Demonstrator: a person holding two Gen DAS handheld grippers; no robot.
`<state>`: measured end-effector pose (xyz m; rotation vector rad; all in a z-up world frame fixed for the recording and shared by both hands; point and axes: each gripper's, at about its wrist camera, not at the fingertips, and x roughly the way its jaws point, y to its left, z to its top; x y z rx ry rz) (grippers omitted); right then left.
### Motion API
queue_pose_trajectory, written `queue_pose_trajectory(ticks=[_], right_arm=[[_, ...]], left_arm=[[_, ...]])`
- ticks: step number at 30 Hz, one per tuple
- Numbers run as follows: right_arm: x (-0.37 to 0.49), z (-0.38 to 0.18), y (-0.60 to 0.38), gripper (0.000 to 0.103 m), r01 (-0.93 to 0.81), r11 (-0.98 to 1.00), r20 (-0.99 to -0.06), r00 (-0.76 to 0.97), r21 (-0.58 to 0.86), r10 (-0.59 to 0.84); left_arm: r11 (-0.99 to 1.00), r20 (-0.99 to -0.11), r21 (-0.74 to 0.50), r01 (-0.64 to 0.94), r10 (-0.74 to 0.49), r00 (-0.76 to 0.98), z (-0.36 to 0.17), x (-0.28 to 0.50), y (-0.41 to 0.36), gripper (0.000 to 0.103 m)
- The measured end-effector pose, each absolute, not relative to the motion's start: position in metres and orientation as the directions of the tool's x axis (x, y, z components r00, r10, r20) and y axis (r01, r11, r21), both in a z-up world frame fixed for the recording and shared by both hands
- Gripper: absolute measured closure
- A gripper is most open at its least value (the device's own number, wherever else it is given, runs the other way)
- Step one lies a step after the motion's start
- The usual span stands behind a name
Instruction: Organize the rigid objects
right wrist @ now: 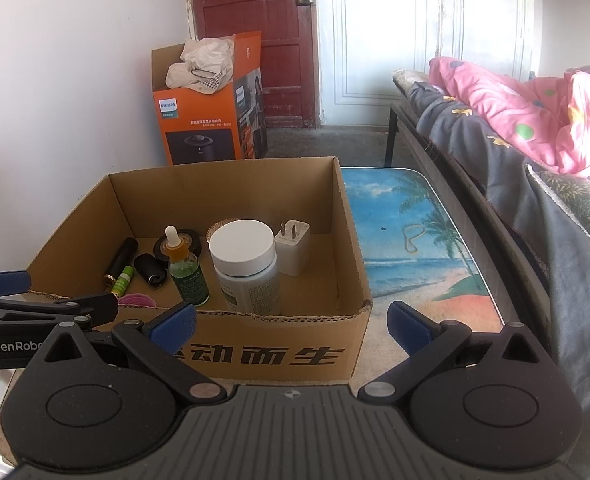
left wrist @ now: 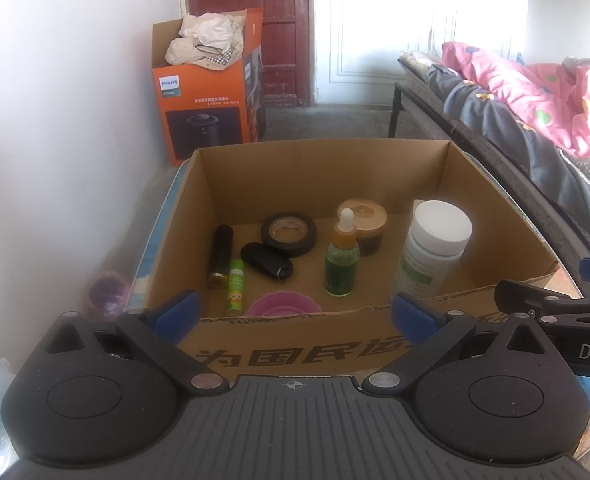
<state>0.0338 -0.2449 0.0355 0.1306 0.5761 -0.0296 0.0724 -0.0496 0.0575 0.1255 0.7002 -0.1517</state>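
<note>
Left tool at lower centre of left view, fingers spread wide, nothing between them; parked just short of near wall of cardboard box, presumably done dropping.

Inside box, left to right: black tube lying flat along left wall, green stick lying beside it, black key fob, pink dish tucked at near wall, tape roll flat toward the back, dropper bottle upright, brown-lidded jar behind it, white-capped bottle upright at right. Tall items standing, long ones flat, likely so none topple. White charger at right rear, seen only in right view.

Right tool lower centre of right view, likewise wide apart and empty, over box's right corner. Beach-print surface right of box carries only a rubber band, maybe last item.
</note>
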Motion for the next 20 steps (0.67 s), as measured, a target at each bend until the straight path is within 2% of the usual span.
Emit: queue_pose_trajectory(ticks=[20], right_arm=[[0.0335, 0.0353, -0.2455, 0.000, 0.064, 0.991, -0.546, 0.838, 0.115, 0.009]], left_arm=[[0.982, -0.652, 0.063, 0.180, -0.096, 0.752, 0.0578, 0.0723, -0.0512, 0.001]])
